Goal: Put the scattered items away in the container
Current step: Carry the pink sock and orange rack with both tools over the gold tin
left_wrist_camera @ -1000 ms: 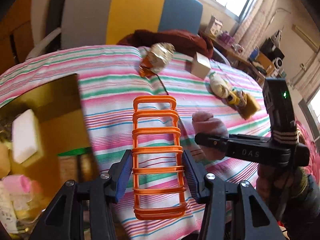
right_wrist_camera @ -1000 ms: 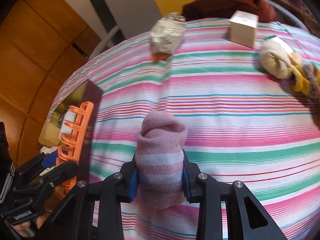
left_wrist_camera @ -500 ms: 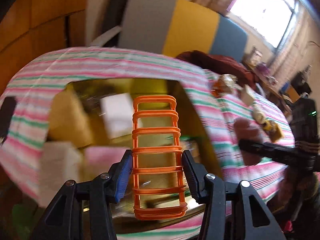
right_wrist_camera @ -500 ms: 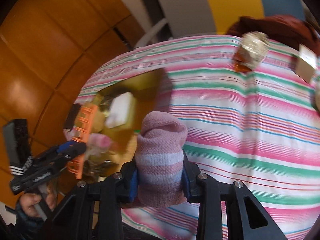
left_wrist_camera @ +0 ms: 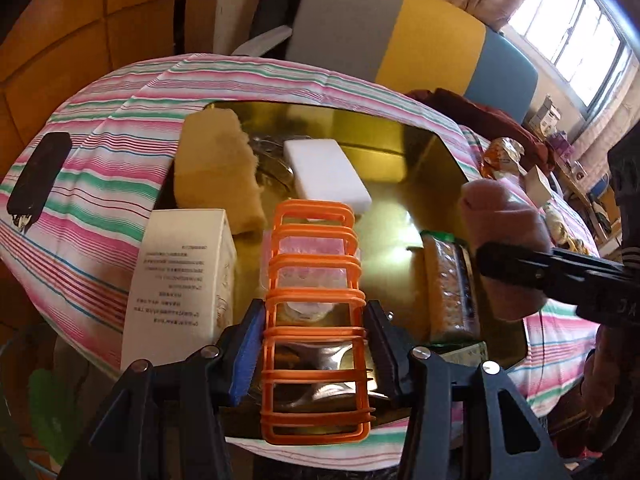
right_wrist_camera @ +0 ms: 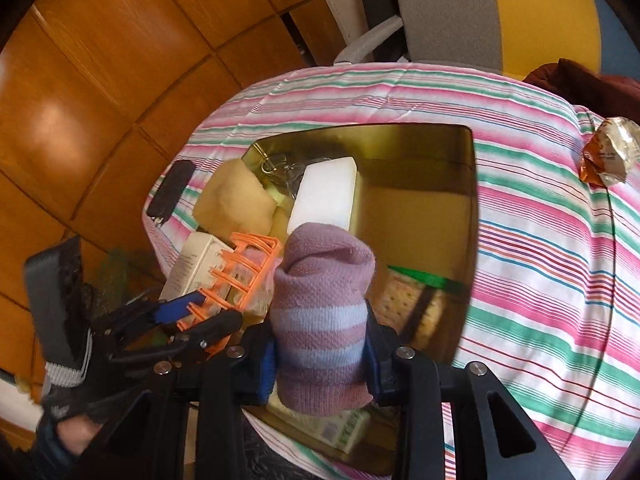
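Orange rack (left_wrist_camera: pixel 314 320) clamped in left gripper (left_wrist_camera: pixel 314 350), pink sock (right_wrist_camera: pixel 322 320) in right gripper (right_wrist_camera: pixel 320 354), both above crowded gold container (left_wrist_camera: pixel 432 148).

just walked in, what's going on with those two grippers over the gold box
A person is tidying loose items off a striped bedspread into the gold box. The left gripper has its jaws shut on an orange rack, and the right gripper grips a rolled pink sock. Both are above the box, neither released yet. A white block, a carton and a cracker pack already lie inside. A foil packet remains on the bedspread.
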Tool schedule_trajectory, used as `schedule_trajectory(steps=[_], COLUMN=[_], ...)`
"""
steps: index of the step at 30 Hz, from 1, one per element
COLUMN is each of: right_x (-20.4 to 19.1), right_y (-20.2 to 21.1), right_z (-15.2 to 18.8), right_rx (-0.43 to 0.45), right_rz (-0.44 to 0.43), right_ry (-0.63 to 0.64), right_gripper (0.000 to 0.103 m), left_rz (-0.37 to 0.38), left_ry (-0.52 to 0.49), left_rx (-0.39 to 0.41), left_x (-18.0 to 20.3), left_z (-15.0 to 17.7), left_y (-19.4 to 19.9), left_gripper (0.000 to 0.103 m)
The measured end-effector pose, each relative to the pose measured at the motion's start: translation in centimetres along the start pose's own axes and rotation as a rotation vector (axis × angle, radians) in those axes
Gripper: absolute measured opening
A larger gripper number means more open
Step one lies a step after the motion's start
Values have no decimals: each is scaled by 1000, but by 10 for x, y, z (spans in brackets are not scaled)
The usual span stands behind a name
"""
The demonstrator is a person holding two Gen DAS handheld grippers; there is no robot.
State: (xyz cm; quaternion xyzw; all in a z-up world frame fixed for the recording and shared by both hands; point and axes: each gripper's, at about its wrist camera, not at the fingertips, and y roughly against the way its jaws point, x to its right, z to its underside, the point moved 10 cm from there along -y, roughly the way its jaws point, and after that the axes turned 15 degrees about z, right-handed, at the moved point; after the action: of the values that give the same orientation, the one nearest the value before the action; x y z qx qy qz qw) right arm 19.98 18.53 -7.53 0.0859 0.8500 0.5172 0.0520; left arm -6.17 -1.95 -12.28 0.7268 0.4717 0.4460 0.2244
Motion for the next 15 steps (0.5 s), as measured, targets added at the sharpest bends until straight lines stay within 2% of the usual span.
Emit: schedule_trajectory(steps=[4, 9, 12, 15], right_x=[-6, -6, 0, 4], right_y=[-20, -33, -32, -27], right_z=[0, 12, 15, 15], right_rx=[-41, -103, -107, -86], right_rz=[29, -35, -69, -79], right_ry=[-15, -54, -76, -83], right_gripper=[39, 45, 50, 50], left_rz=[-18, -7, -1, 1], left_ry=[19, 32, 41, 40], left_rx=[-4, 2, 12, 33], left_x=[-5, -3, -3, -3], left_z=[3, 7, 4, 1], left_y=[-6, -8, -2, 7], left_gripper=[50, 50, 50, 51])
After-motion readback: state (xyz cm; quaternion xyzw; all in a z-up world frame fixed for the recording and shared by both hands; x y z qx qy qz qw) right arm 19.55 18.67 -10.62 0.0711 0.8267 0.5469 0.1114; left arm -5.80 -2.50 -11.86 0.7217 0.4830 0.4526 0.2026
